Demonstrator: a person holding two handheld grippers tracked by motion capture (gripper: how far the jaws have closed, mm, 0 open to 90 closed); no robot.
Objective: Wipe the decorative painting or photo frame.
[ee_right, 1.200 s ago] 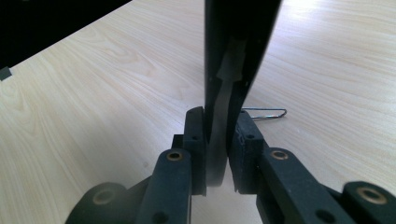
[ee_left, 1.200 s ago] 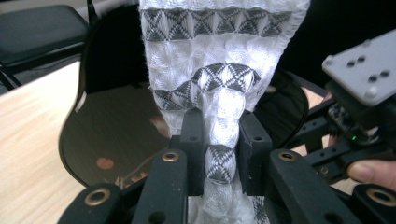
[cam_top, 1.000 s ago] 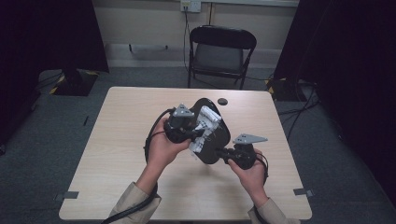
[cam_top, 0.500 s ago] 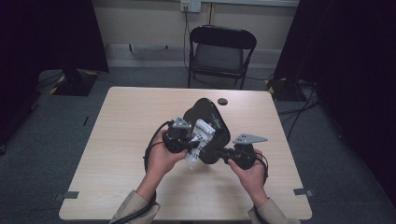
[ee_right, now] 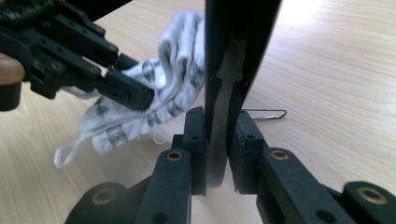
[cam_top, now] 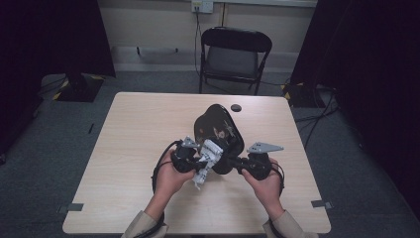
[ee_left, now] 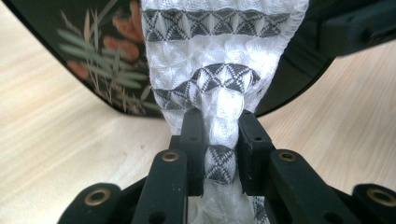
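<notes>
Lowered, left gripper (ee_left: 216, 140) pinches cloth (ee_left: 219, 70); right gripper (ee_right: 217, 140) clamps tray (cam_top: 218, 129).

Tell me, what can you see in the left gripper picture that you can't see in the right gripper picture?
The left gripper view alone shows the orange flowers painted on the black tray.

The right gripper view alone shows a wire clip lying on the table, and the right gripper pinching the tray's thin edge.

Both show the white patterned cloth clamped by the left gripper.
</notes>
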